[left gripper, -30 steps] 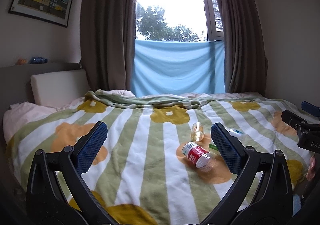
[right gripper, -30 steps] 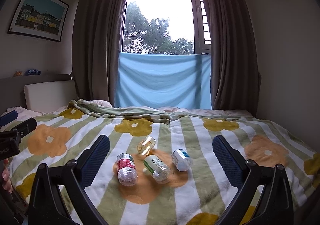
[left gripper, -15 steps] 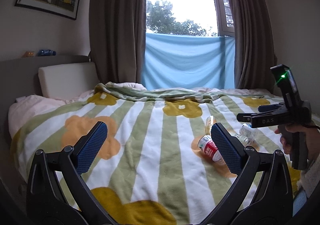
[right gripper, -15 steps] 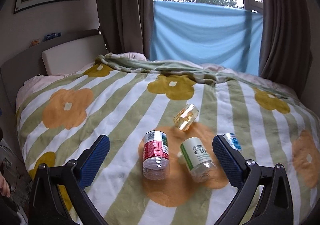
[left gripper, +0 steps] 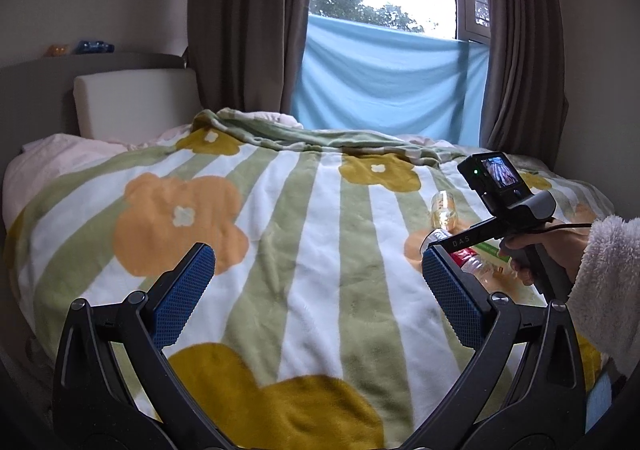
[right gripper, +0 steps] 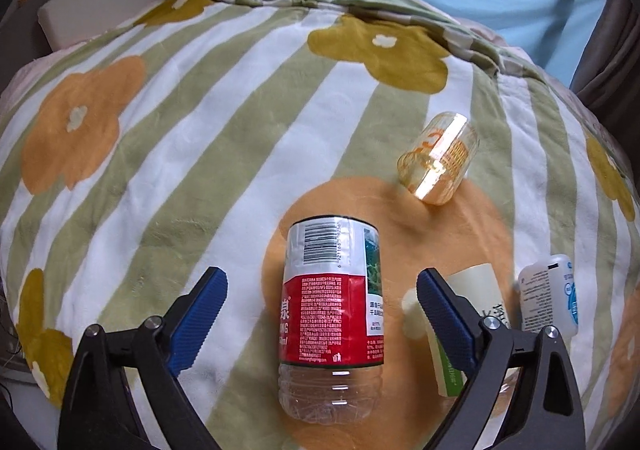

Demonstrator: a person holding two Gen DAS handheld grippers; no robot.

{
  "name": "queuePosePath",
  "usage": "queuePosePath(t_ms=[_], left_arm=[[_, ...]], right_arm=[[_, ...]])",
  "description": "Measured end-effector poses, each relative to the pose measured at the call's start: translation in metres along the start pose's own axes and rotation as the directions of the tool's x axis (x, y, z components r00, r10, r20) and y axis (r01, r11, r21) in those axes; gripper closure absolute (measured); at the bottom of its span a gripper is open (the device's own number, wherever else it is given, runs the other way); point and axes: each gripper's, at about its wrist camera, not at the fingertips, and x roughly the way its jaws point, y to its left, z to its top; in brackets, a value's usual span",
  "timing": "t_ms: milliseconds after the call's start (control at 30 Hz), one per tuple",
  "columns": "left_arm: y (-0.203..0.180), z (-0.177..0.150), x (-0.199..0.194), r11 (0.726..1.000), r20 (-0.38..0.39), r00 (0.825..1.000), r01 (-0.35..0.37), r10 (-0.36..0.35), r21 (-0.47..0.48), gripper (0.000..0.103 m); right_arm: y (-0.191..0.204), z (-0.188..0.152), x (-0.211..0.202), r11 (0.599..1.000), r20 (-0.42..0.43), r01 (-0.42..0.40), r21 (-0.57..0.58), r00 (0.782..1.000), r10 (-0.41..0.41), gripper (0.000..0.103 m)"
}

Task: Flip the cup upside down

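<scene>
Four containers lay on their sides on the green-and-white striped fleece blanket with orange and mustard flowers (right gripper: 224, 97), all looking empty. The cut-down clear plastic bottle cup with red-and-white label (right gripper: 332, 314) lay lengthwise on an orange flower, directly between the right gripper (right gripper: 322, 306) fingers but not touched by them; jaws were wide apart w/ nothing held. Just right of it lay a pale green-labelled clear plastic cup (right gripper: 476, 314), partly hidden behind the right-hand blue pad. Further right, near the frame edge, a white-and-blue-labelled plastic cup (right gripper: 550, 294). Beyond them, apart, a small clear glass jar with orange print (right gripper: 440, 159) lay tilted.

Vs 0.5 s earlier: right gripper had dropped low and close over the red-labelled cup, which now filled the lower centre of its view; containers themselves had not shifted. Left gripper (left gripper: 316, 290) stayed spread wide, empty, over bare blanket, well left of the group.

From the left wrist view, the person's hand (left gripper: 548, 250) in a fluffy white sleeve (left gripper: 608, 286) held the right gripper's handle, blocking most of the cups. Behind: brown curtains (left gripper: 248, 17), light blue cloth across the window (left gripper: 384, 77), white pillow (left gripper: 132, 101).
</scene>
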Motion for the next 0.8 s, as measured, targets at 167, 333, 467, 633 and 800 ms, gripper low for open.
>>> queuePosePath(t_ms=[167, 333, 467, 633, 800], left_arm=[[0.005, -0.012, 0.018, 1.000, -0.070, 0.997, 0.016, -0.016, 0.001, 0.000], [0.005, -0.021, 0.030, 0.999, -0.130, 0.991, 0.035, -0.035, 0.004, 0.000], [0.006, -0.025, 0.031, 0.999, -0.142, 0.989, 0.039, -0.038, 0.002, 0.000], [0.007, -0.022, 0.024, 0.999, -0.131, 0.990, 0.047, -0.047, -0.002, 0.000], [0.010, -0.019, 0.014, 0.999, -0.109, 0.993, 0.047, -0.046, 0.006, 0.000]], right_arm=[[0.005, -0.003, 0.023, 0.999, -0.065, 0.047, -0.019, 0.997, -0.048, 0.017], [0.005, -0.006, 0.037, 0.997, -0.106, 0.079, -0.022, 0.991, -0.081, 0.026], [0.002, -0.008, 0.043, 0.996, -0.124, 0.087, -0.022, 0.988, -0.089, 0.038], [0.001, -0.009, 0.037, 0.997, -0.108, 0.076, -0.012, 0.991, -0.077, 0.045], [0.010, -0.016, 0.008, 0.997, -0.067, 0.039, -0.061, 0.997, -0.044, 0.045]])
